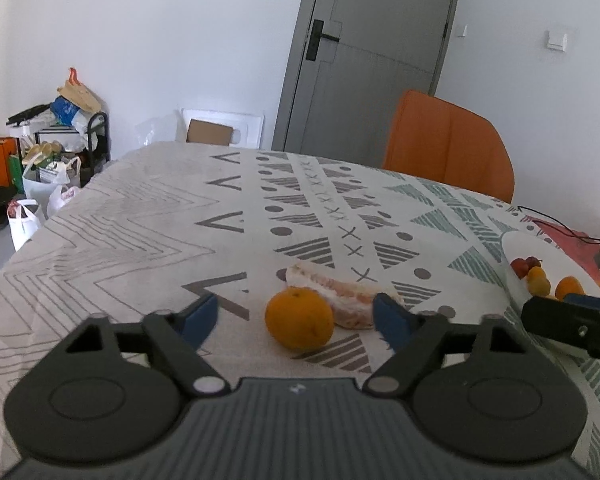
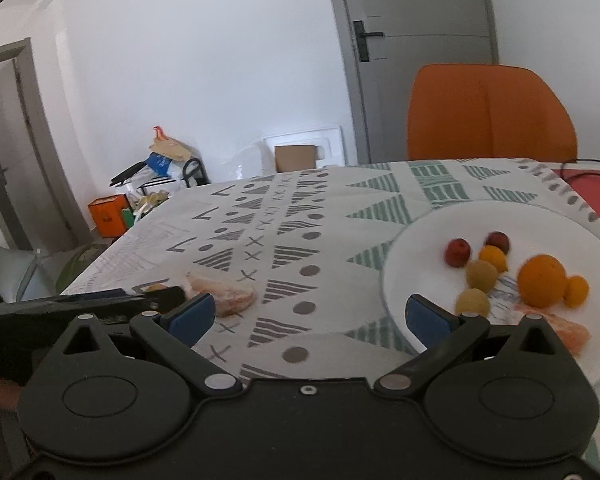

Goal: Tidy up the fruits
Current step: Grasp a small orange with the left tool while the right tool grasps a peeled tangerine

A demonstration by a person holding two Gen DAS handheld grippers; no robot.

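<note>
An orange lies on the patterned tablecloth, with a pink peeled fruit slice just behind it. My left gripper is open, its blue fingers either side of the orange, not touching. My right gripper is open and empty above the cloth, left of a white plate. The plate holds a large orange, several small red, orange and yellow fruits, and a pink slice. The slice on the cloth also shows in the right wrist view.
An orange chair stands behind the table by a grey door. Black cables and a red mat lie at the table's far right. Bags and boxes crowd the floor at left.
</note>
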